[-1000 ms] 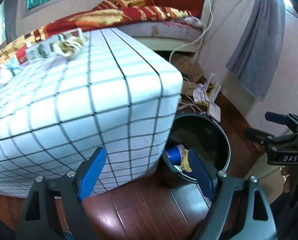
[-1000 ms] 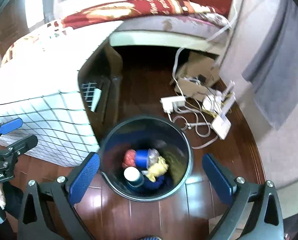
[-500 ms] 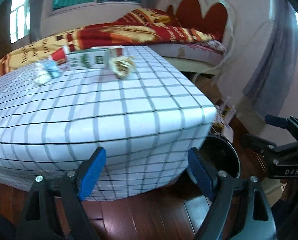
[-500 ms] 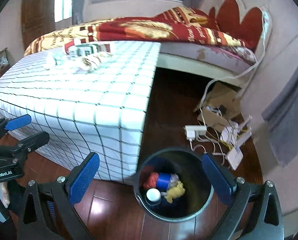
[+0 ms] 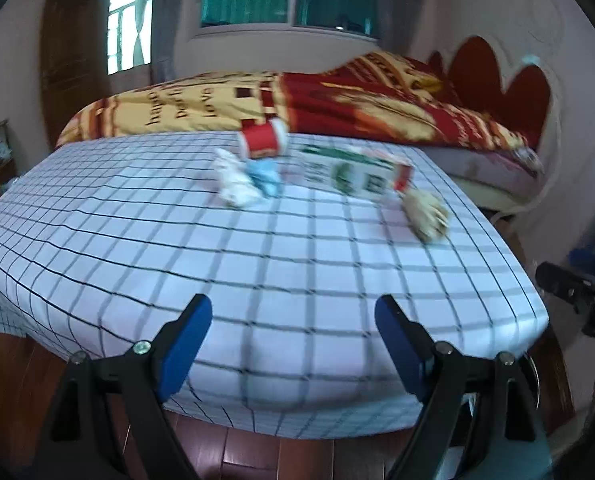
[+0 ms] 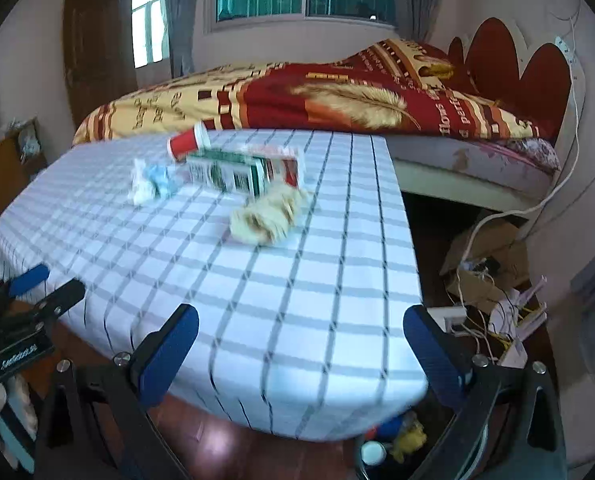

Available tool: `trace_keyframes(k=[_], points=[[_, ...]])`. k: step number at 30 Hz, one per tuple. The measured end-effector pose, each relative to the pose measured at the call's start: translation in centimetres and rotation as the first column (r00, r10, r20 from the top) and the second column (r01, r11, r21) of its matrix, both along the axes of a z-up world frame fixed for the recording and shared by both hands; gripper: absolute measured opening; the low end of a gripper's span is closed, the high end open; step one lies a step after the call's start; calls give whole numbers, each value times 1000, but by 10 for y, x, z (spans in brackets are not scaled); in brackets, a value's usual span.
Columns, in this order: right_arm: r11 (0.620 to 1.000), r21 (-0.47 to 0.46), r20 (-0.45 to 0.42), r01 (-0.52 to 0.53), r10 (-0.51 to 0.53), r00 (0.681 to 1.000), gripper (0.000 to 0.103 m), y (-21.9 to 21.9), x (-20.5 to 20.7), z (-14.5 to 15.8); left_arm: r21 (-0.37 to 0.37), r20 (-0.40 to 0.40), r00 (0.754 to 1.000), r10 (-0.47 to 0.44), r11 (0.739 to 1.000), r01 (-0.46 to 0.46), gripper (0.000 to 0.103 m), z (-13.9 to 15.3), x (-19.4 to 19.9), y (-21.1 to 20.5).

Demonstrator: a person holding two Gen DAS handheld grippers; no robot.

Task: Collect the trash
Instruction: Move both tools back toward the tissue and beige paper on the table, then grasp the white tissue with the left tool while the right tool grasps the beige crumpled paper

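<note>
Both claws, the left gripper (image 5: 293,340) and right gripper (image 6: 301,350), gape empty, having swung up from the bin (image 6: 381,450) (now only a sliver under the table (image 6: 281,280)). Ahead lie a carton (image 5: 353,172), red cup (image 5: 263,142), tissue (image 5: 239,184) and crumpled paper (image 6: 269,216), so another pickup likely comes next.

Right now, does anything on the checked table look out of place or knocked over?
Yes. A red cup lies on its side at the table's far edge, a green-and-white carton lies flat beside it, and crumpled wads, white-blue and tan, sit loose nearby. Nothing looks spilled.
</note>
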State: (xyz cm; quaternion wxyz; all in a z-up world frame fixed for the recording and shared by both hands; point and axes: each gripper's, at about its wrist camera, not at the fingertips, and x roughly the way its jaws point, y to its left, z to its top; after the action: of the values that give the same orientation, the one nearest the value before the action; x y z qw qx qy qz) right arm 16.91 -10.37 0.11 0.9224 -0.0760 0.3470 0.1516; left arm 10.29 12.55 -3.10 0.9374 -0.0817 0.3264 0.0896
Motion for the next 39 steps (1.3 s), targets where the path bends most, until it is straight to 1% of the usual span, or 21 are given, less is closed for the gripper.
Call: trace_keyframes(k=[4,7,11,14,15,19,20,21,22,23,25,29,30,33,34,35,36,37,38,39], points=[[1000,14,0,18,-18,1000,103,22,31,3,-8,4,1000,23,1000,-23,85,1,18,23],[1000,14,-16,21,-21,1000,103,38,58,-1,-15,-2,1000,24,1000,-25,84,-2,34,33],[1000,-11,-50,23,-23,998,103,58,90,-15,-28,-13,1000,9,1000,-10,81,-5,61,40],[999,-30,-78,32,-34,996,103,66,111,-30,-33,-21,1000,0,999,-1,79,-7,80,43],[999,-28,-87,32,-35,996,101,67,116,-34,-39,-25,1000,2,999,-3,79,-8,87,45],[999,-26,-127,28,-31,991,90,71,136,-50,-55,-56,998,19,998,-22,79,-15,110,56],[999,-27,-136,25,-29,990,88,72,141,-54,-60,-63,998,25,998,-29,79,-17,117,60],[999,-26,-142,23,-27,990,84,72,144,-57,-64,-70,997,31,997,-35,79,-19,123,64],[1000,-23,-148,21,-24,989,76,73,148,-60,-71,-78,996,37,997,-43,78,-20,129,69],[1000,-20,-154,19,-22,988,71,73,153,-62,-79,-82,996,37,996,-44,77,-22,134,73],[1000,-3,-173,14,-15,985,50,71,162,-66,-86,-102,994,47,995,-56,76,-25,145,80],[1000,19,-177,19,-15,984,47,69,173,-69,-84,-159,985,61,994,-75,74,-31,165,89],[1000,21,-176,21,-17,984,47,69,175,-68,-79,-174,983,59,994,-74,73,-33,170,90],[999,23,-175,24,-19,984,47,69,178,-69,-74,-215,975,49,995,-67,64,-42,180,91],[999,26,-176,24,-19,984,47,68,179,-68,-76,-222,974,49,995,-67,60,-44,182,91],[999,29,-176,25,-20,984,46,67,179,-68,-79,-225,973,46,995,-66,60,-46,183,91],[999,32,-177,27,-21,984,45,67,179,-68,-67,-222,974,49,996,-66,58,-45,184,90],[999,34,-177,27,-21,984,43,66,178,-68,-58,-223,973,53,996,-67,52,-45,184,89],[999,33,-176,25,-19,984,42,65,177,-68,-57,-222,974,50,996,-64,43,-45,183,89],[999,33,-176,23,-17,984,41,64,176,-67,-67,-217,975,46,996,-62,40,-44,181,90]])
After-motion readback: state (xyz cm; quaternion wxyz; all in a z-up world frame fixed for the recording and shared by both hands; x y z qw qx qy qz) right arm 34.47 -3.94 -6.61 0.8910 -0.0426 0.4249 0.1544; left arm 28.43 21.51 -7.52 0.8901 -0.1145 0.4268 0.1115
